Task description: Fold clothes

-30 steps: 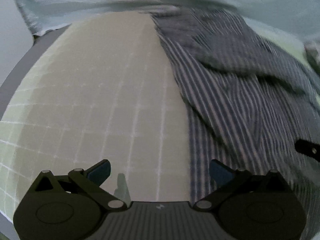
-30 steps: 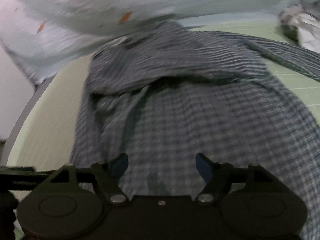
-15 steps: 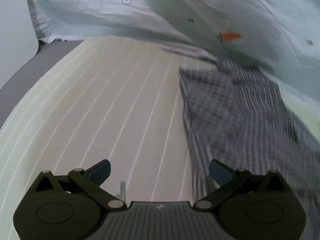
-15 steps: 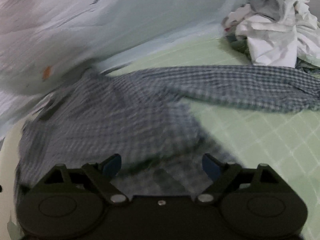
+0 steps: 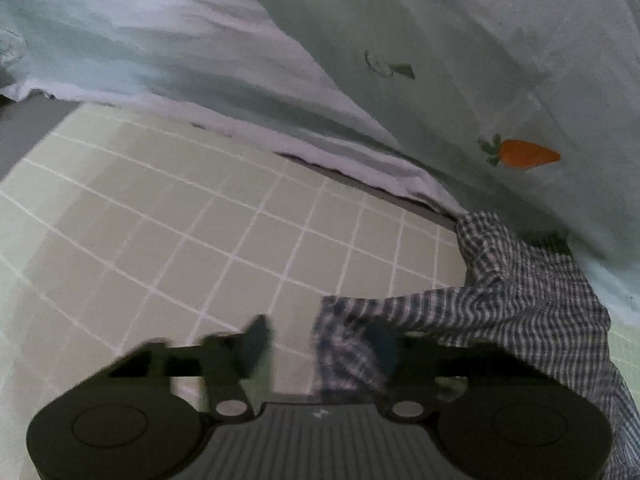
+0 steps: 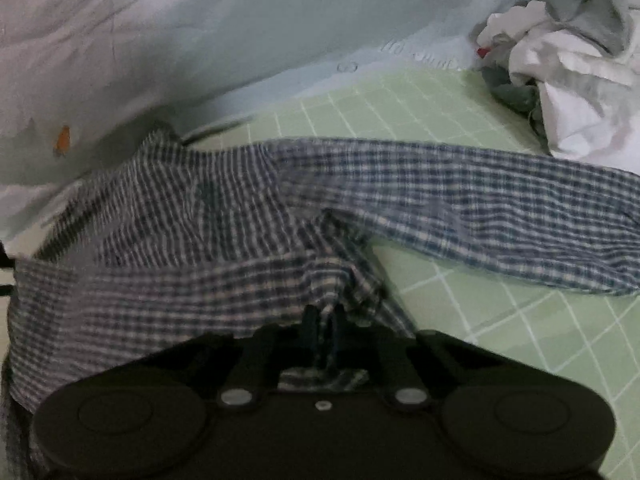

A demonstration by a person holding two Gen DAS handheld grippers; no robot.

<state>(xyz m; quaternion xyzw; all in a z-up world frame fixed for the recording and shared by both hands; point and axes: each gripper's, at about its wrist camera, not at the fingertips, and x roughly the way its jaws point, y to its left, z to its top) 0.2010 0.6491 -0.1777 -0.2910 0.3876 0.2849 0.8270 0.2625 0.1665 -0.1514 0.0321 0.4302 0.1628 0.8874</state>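
Pale green gridded matting [image 6: 460, 92] fills the lower frame beneath a blue checked shirt [image 6: 192, 208]. Right gripper [image 6: 322, 314] pinches its hem at bottom centre; left gripper [image 5: 316, 340], fingers apart, straddles the shirt's edge, lower right.

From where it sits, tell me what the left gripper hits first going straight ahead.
Probably the checked shirt: its edge lies between the left gripper's open fingers. Beyond is gridded mat, then pale sheet. Depth is unclear.

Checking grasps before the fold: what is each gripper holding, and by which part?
The right gripper pinches a bunched fold of the checked shirt. The left gripper has its jaws apart, shirt edge between them, not clamped.
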